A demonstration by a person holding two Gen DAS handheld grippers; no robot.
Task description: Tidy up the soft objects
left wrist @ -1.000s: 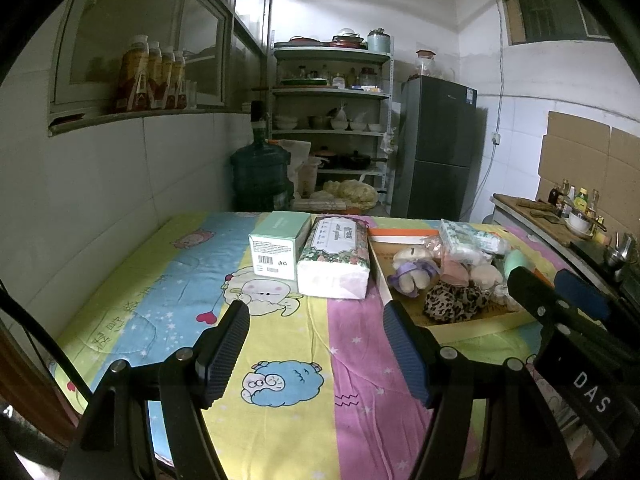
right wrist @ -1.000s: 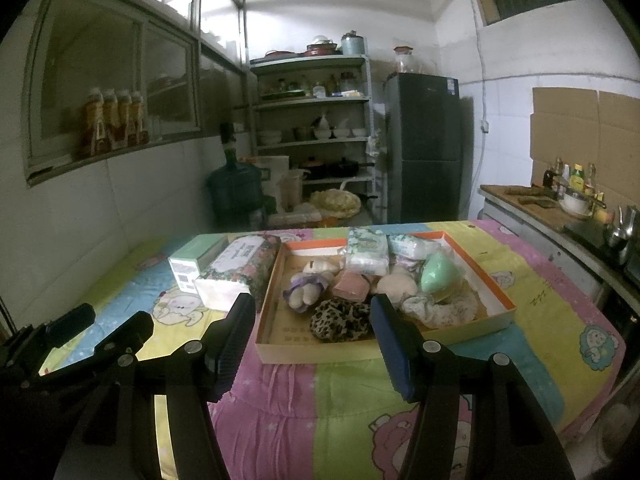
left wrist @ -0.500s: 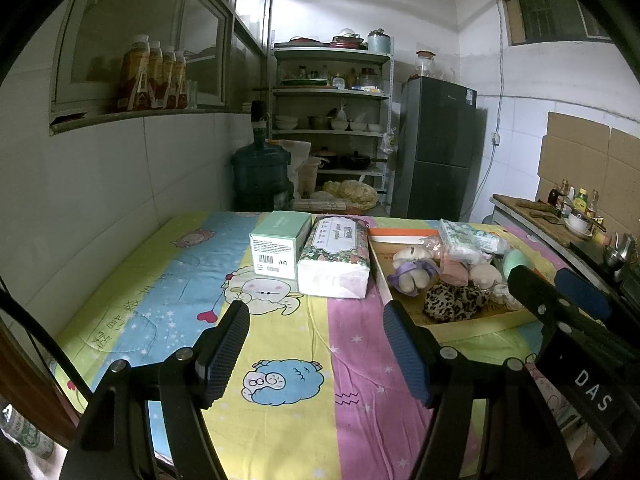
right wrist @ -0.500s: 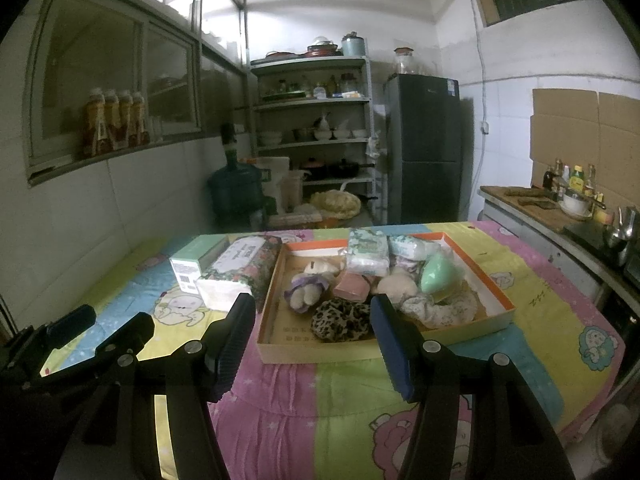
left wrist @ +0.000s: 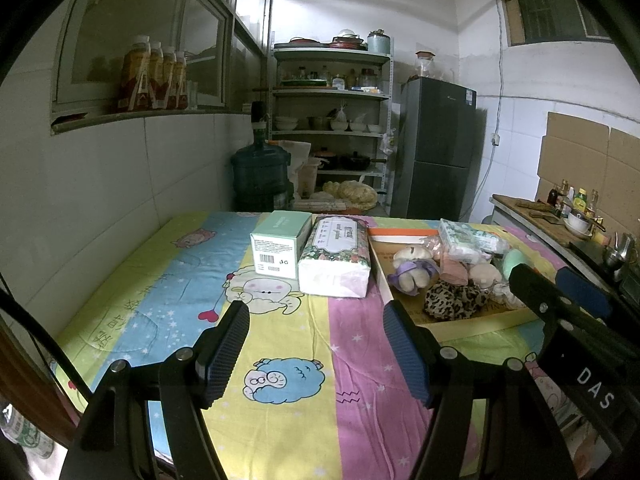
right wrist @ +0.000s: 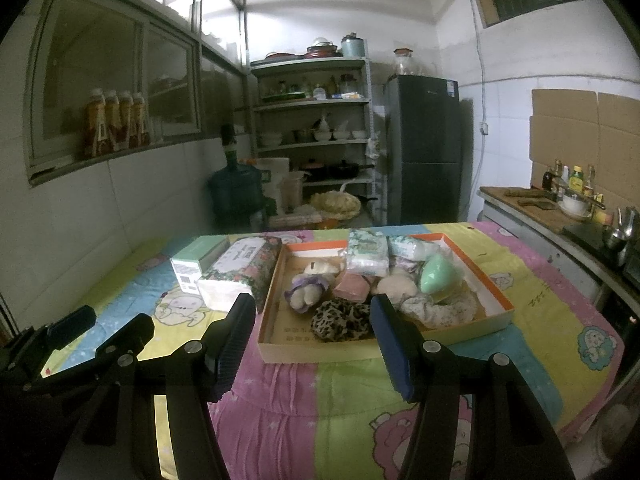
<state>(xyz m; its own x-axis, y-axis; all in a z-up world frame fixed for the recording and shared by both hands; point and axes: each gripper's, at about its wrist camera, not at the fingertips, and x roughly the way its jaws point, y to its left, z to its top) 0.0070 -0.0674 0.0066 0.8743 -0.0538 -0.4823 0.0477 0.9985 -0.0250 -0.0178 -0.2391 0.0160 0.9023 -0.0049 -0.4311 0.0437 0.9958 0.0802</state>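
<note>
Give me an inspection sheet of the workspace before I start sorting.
Surface: table under a cartoon cloth.
Job's things: tray holds a plush toy, leopard scrunchie, pink pad, green sponge, tissue pack.
Clutter: green box and floral tissue pack side by side, left of the tray.
Grippers: left gripper and right gripper open, empty, short of the tray.
Cables: black cable at left edge.
Surroundings: shelf, fridge, water jug.

Home kitchen, shelves of bowls and pots [left wrist: 330, 120], dark fridge [left wrist: 436, 148], water jug [left wrist: 260, 176], counter with condiment bottles [right wrist: 568, 184]
</note>
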